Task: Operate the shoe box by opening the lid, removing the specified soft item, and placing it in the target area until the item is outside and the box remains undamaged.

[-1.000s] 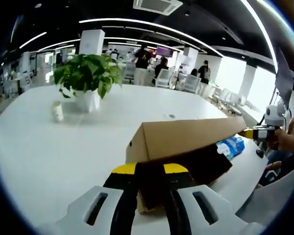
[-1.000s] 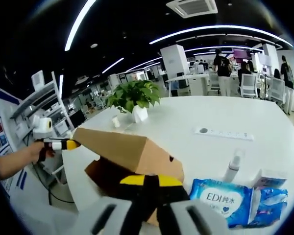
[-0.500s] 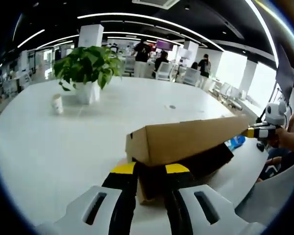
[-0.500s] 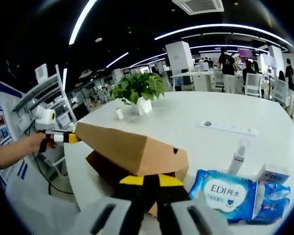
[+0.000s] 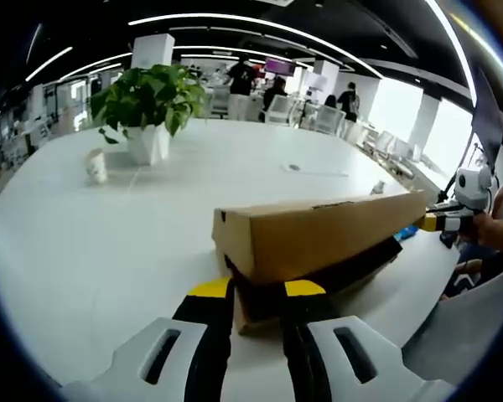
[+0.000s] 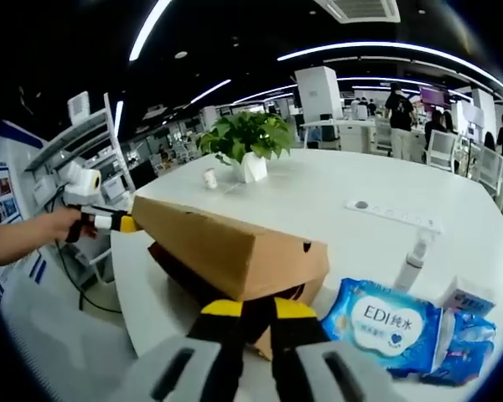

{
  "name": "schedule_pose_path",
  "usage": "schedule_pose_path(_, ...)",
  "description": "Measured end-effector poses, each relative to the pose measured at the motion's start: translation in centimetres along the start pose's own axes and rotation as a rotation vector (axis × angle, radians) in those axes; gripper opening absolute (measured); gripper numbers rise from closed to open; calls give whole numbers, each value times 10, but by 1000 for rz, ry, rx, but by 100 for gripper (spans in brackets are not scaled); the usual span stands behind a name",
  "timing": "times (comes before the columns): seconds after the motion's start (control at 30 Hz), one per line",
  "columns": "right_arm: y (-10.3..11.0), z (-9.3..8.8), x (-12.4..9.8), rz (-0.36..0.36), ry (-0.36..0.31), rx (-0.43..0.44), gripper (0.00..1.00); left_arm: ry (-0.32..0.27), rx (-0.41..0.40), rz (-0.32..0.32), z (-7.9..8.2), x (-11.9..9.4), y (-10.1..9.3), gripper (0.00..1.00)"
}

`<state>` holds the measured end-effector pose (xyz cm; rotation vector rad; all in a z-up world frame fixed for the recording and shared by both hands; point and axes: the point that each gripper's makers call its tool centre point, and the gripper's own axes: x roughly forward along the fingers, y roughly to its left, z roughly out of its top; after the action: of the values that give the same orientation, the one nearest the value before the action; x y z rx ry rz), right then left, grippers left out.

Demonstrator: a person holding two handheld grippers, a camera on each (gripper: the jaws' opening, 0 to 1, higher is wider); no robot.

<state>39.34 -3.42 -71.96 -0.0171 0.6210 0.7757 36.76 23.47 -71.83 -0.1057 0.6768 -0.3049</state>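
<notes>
A brown cardboard shoe box lid (image 5: 318, 236) lies almost level over the box's base (image 5: 352, 270), which shows as a dark gap below it. My left gripper (image 5: 256, 291) is shut on the lid's near end. At the far end my right gripper (image 5: 436, 223), held by a hand, grips the other corner. In the right gripper view the lid (image 6: 226, 247) slopes up from the base (image 6: 300, 293). There my right gripper (image 6: 257, 310) holds the near end and my left gripper (image 6: 117, 224) the far corner. What is inside the box is hidden.
A potted plant (image 5: 147, 105) and a small white cup (image 5: 95, 165) stand far back on the white table (image 5: 84, 243). A blue wet-wipes pack (image 6: 381, 322), a spray bottle (image 6: 412, 260) and a power strip (image 6: 390, 216) lie right of the box. People and chairs are beyond.
The lid has come down from a steep tilt to nearly level over the base. Both grippers still hold its ends.
</notes>
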Motion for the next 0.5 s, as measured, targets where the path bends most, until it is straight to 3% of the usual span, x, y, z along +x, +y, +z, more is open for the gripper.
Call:
schedule_pose_path(0.13, 3, -4, 0, 9, 6, -32, 13, 25, 36, 4, -6, 3, 0, 23)
schedule_pose_path(0.5, 5, -13, 4, 3, 29, -52, 14, 57, 81, 10, -18, 11, 5, 25)
